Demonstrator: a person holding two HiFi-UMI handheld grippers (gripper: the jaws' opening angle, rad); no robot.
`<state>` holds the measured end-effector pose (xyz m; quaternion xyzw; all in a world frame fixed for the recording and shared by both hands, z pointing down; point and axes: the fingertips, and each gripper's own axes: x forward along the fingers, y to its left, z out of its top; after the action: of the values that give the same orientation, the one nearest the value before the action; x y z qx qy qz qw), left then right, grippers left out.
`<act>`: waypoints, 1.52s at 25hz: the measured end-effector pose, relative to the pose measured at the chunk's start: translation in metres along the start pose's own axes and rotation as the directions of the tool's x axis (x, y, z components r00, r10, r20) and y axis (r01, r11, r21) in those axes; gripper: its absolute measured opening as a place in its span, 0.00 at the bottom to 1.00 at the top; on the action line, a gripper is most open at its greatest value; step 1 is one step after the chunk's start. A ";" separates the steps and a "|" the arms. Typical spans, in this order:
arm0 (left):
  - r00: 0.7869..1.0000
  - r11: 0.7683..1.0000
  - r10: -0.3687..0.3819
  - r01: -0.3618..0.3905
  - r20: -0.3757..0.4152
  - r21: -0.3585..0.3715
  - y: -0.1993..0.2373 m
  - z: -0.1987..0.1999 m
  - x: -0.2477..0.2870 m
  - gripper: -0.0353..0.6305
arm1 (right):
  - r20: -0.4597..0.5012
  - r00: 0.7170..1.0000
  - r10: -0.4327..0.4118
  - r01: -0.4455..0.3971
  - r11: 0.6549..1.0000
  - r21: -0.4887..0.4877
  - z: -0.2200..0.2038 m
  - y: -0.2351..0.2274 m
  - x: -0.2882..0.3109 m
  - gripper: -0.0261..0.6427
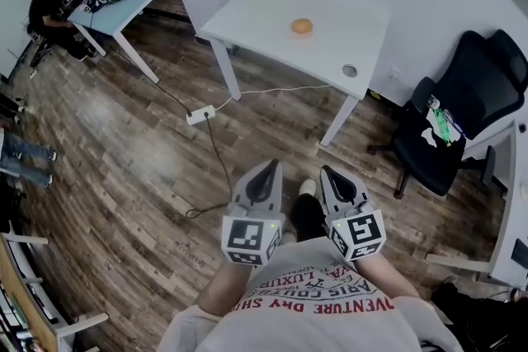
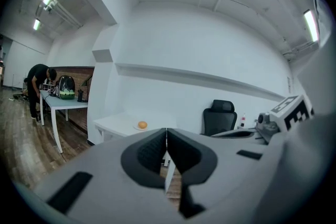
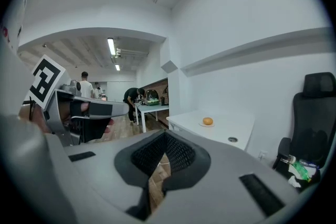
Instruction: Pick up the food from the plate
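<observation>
An orange round piece of food (image 1: 302,25) lies on a small white plate in the middle of a white table (image 1: 264,12), far ahead of me. It shows small in the left gripper view as the food (image 2: 142,125) and in the right gripper view as the food (image 3: 208,121). Both grippers are held close to my chest, well short of the table. My left gripper (image 1: 268,167) has its jaws closed together with nothing between them. My right gripper (image 1: 328,171) is also shut and empty.
A black office chair (image 1: 450,119) stands right of the table. A white power strip (image 1: 201,114) and cables lie on the wooden floor in front of the table. A person bends over a light blue table (image 1: 124,0) at the far left.
</observation>
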<state>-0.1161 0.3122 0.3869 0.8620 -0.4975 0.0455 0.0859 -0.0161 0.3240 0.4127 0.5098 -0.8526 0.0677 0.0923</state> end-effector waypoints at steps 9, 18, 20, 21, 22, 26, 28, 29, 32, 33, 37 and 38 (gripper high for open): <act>0.998 0.998 0.068 -0.068 -0.015 0.002 0.042 0.009 0.037 0.06 | 0.009 0.997 0.072 -0.072 0.997 -0.011 0.014 -0.013 0.067 0.05; 0.996 0.996 0.084 -0.084 -0.022 -0.008 0.089 0.028 0.128 0.06 | -0.033 0.994 0.105 -0.106 0.994 -0.004 0.027 -0.067 0.153 0.05; 0.997 0.997 0.072 -0.072 -0.016 0.000 0.096 0.036 0.154 0.06 | -0.031 0.995 0.098 -0.099 0.995 -0.009 0.034 -0.086 0.174 0.05; 0.998 0.998 0.067 -0.067 -0.012 0.004 0.101 0.042 0.167 0.06 | -0.028 0.995 0.098 -0.099 0.995 -0.021 0.040 -0.094 0.185 0.05; 0.998 0.998 0.064 -0.064 -0.008 0.007 0.106 0.046 0.180 0.06 | -0.026 0.995 0.099 -0.100 0.994 -0.038 0.045 -0.101 0.197 0.05; 0.999 0.999 0.053 -0.053 -0.006 0.004 0.127 0.059 0.236 0.06 | -0.043 0.994 0.100 -0.103 0.993 -0.062 0.054 -0.135 0.240 0.05; 0.999 0.999 0.044 -0.044 -0.005 0.002 0.133 0.063 0.263 0.06 | -0.052 0.994 0.096 -0.099 0.993 -0.061 0.058 -0.154 0.260 0.05; 0.999 0.999 0.041 -0.041 -0.004 0.002 0.136 0.065 0.275 0.06 | -0.053 0.994 0.094 -0.097 0.993 -0.067 0.061 -0.163 0.270 0.05; 0.999 0.999 0.036 -0.036 -0.008 -0.001 0.145 0.070 0.306 0.06 | -0.045 0.995 0.085 -0.088 0.993 -0.078 0.069 -0.183 0.292 0.05; 0.999 0.999 0.034 -0.034 -0.010 -0.003 0.147 0.071 0.314 0.06 | -0.045 0.996 0.081 -0.084 0.994 -0.075 0.071 -0.189 0.298 0.05; 0.999 1.000 0.020 -0.020 -0.029 -0.008 0.154 0.071 0.337 0.06 | -0.060 0.996 0.064 -0.067 0.996 -0.052 0.069 -0.205 0.313 0.05; 0.999 1.000 0.012 -0.012 -0.037 -0.010 0.155 0.070 0.342 0.06 | -0.065 0.996 0.056 -0.059 0.997 -0.044 0.067 -0.209 0.316 0.05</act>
<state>-0.0791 -0.0683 0.3899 0.8576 -0.5013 0.0594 0.0989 0.0157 -0.0594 0.4238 0.4804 -0.8649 0.0671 0.1292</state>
